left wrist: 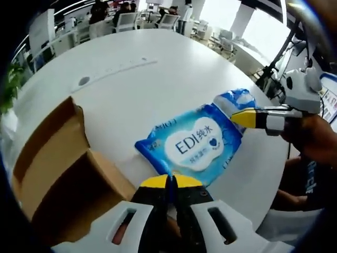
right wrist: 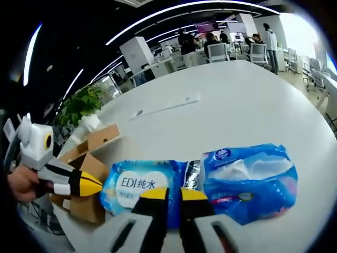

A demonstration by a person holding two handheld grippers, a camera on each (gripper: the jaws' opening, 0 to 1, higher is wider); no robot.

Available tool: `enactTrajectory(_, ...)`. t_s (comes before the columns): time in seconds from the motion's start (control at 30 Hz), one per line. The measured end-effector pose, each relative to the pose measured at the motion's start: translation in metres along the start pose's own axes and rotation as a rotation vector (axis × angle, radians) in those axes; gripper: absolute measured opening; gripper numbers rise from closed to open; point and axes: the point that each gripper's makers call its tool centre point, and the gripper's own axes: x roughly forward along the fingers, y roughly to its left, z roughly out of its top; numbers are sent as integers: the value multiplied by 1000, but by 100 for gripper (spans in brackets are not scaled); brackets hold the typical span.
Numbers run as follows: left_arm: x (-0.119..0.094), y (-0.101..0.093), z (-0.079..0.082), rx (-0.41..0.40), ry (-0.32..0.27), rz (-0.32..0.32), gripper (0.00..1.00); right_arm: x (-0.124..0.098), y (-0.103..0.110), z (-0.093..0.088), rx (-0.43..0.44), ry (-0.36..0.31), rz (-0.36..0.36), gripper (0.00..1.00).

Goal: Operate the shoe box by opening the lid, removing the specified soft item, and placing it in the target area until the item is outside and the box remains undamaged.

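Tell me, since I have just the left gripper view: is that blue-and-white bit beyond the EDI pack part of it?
Observer: No. A second blue pack lies beside the EDI pack.
Operator: Where is the right gripper?
Observer: The right gripper points at where the two packs meet; whether it grips anything, I cannot tell.
Operator: And the left one?
Observer: The left gripper has its yellow tip at the EDI pack's outer edge, the shoe box just behind.
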Motion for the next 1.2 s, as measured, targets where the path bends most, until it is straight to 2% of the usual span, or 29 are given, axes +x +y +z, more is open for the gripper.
enactTrajectory(0.17,-3,-5,-5,-9,4,-17,0,-4,11,-5,-14,9,18,3)
enactTrajectory(0.4,-15,-8,-4,-22,-14,-29,1,-8,19,-6,-5,7,26,3)
enactTrajectory(0.6,-33,-11,5,-67,-74,-60,3,-15,31,-3,6,-13,39,3)
enactTrajectory(0.77,-52,-18,14,-88,-151,-96,4,-24,47,2,25,-53,64,3)
enactTrajectory(1.0,-76,-23,8,-79,-210,-118,5,-36,72,-5,47,-95,96,3)
enactTrajectory(1.1,-88,-21,5,-99,-248,-127,4,-37,84,-13,38,-82,115,4)
enactTrajectory(1.2,-98,-20,-1,-104,-262,-134,4,-39,94,-17,35,-83,129,4)
